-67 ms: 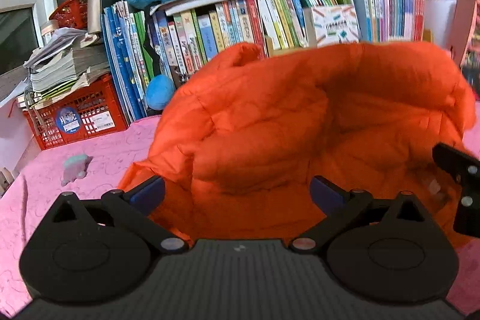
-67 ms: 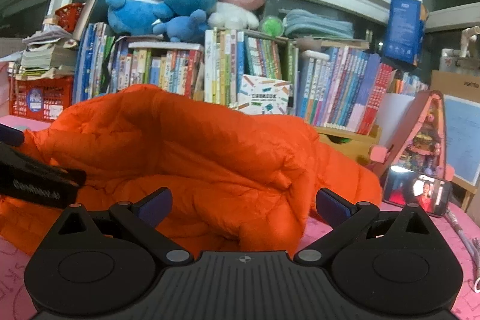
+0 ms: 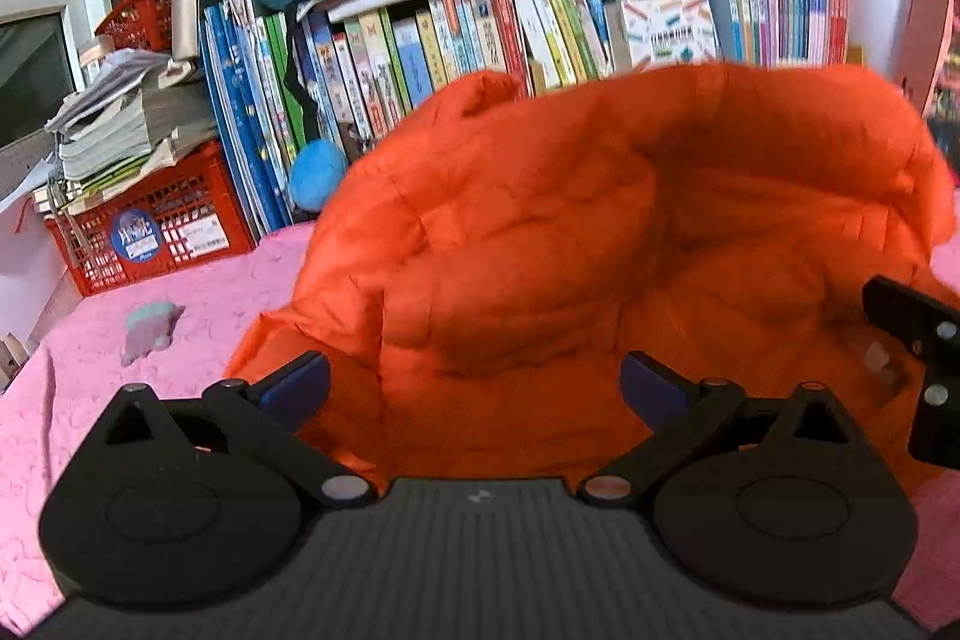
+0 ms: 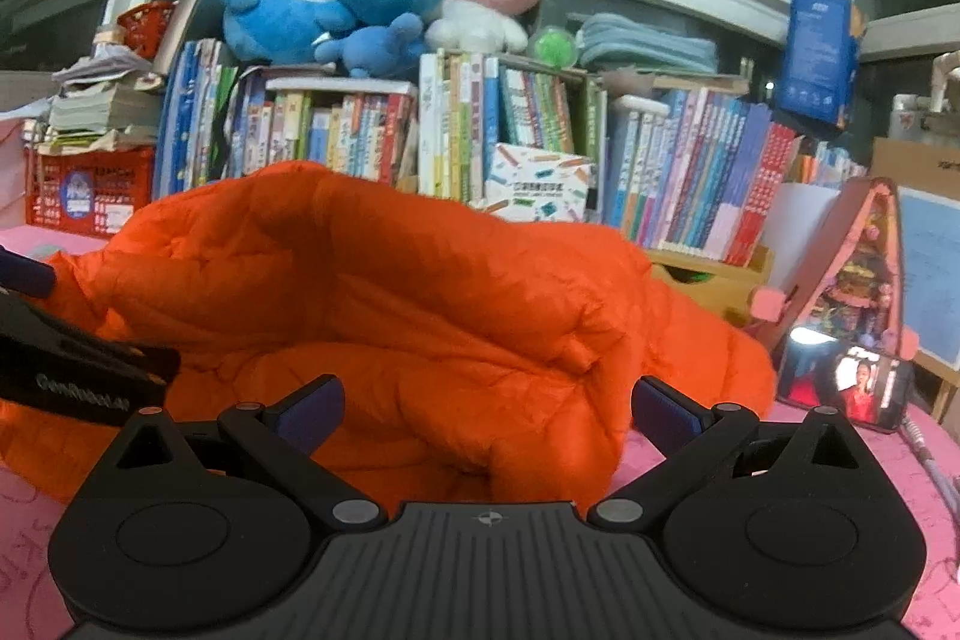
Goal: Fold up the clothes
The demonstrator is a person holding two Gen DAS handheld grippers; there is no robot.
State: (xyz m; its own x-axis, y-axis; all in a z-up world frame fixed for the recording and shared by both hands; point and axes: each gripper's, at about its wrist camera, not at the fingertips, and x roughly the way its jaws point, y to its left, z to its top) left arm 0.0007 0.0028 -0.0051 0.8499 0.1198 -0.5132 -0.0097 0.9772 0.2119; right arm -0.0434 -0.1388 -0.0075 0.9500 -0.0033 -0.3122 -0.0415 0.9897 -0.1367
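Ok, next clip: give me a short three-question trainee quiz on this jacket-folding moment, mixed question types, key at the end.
1. True or false: both the left gripper and the right gripper are open.
2. What colour is the cloth under the orange jacket?
3. Multiple choice: the phone with a lit screen sits A) on the jacket, B) right of the jacket, C) on the books.

Key: 1 true; 2 pink; 3 B.
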